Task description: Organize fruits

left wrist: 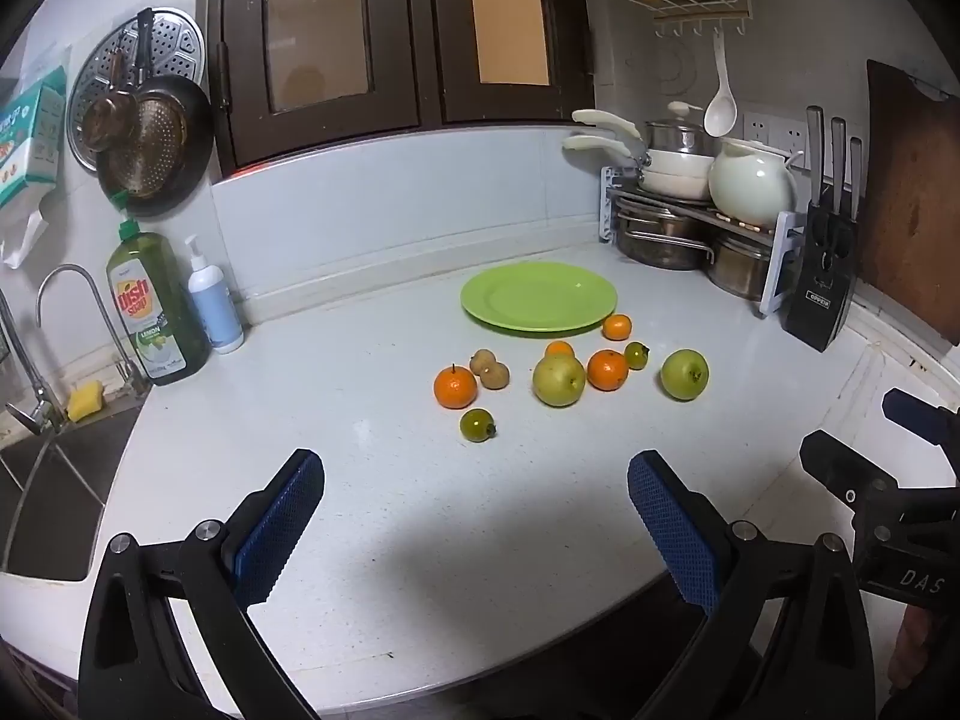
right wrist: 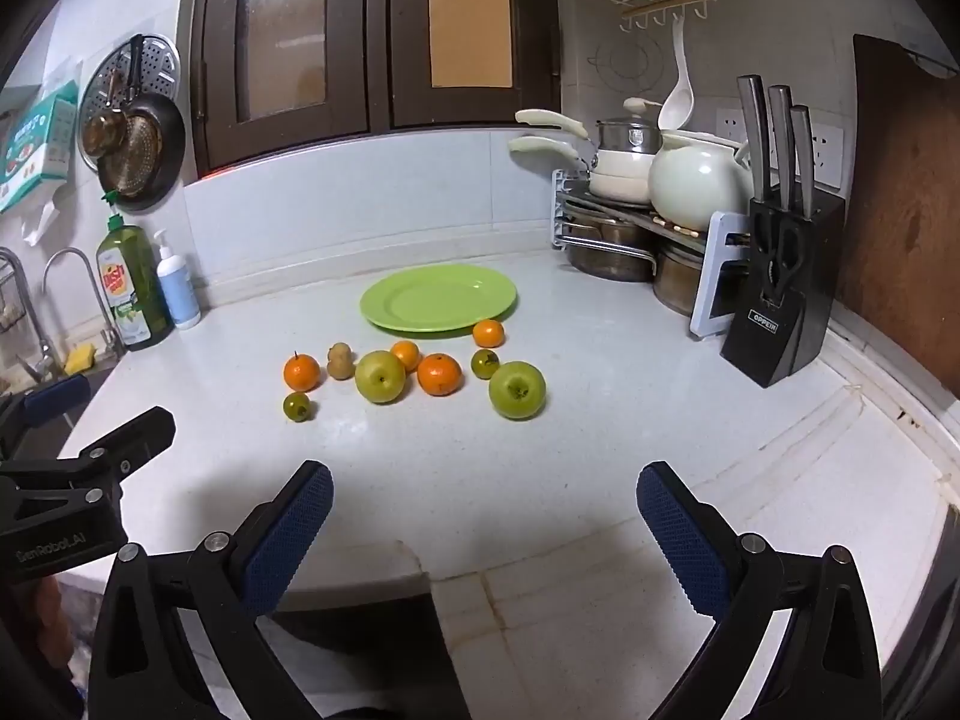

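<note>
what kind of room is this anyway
A home kitchen, most likely. A sink with a faucet and a dish soap bottle sit at the left, pots are stacked on a rack in the corner, and a knife block stands on the white counter.

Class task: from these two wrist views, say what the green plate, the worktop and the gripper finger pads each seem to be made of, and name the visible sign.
Green plate: probably melamine or glazed ceramic; uniform colour, small glossy highlight. Worktop: likely engineered stone; pale, faintly speckled, dull sheen. Finger pads: apparently blue rubber, knurled diamond texture, matte, on black arms that look like plastic.
</note>
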The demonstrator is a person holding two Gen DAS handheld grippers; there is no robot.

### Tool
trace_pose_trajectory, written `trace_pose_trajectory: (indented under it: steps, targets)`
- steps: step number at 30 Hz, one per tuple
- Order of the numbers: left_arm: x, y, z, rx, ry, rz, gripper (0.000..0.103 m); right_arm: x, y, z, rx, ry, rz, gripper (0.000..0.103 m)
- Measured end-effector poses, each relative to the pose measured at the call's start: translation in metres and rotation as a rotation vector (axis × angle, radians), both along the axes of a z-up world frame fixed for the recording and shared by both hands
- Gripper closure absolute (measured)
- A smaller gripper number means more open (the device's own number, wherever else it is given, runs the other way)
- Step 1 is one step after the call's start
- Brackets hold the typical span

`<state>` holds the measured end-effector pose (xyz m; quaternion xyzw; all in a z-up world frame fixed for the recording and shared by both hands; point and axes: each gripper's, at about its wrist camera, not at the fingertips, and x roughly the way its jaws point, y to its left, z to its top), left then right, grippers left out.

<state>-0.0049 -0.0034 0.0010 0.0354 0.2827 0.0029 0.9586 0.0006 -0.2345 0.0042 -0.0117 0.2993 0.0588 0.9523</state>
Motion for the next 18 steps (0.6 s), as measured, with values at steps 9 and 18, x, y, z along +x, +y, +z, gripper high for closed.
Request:
trace_pose_trajectory:
  steps: [9,18]
  targets:
    - [-0.0010,0.0017,0.0015,-0.012,0.003,0.013,0.000,-0.0018,0.0021,0.0019,-0.008,-0.008,0.014,0.001]
    - [-0.0029,0.0030,0.0034,-0.021,0.004,0.009,0.000,-0.0039,0.0033,0.0025,-0.009,-0.014,0.018,0.001]
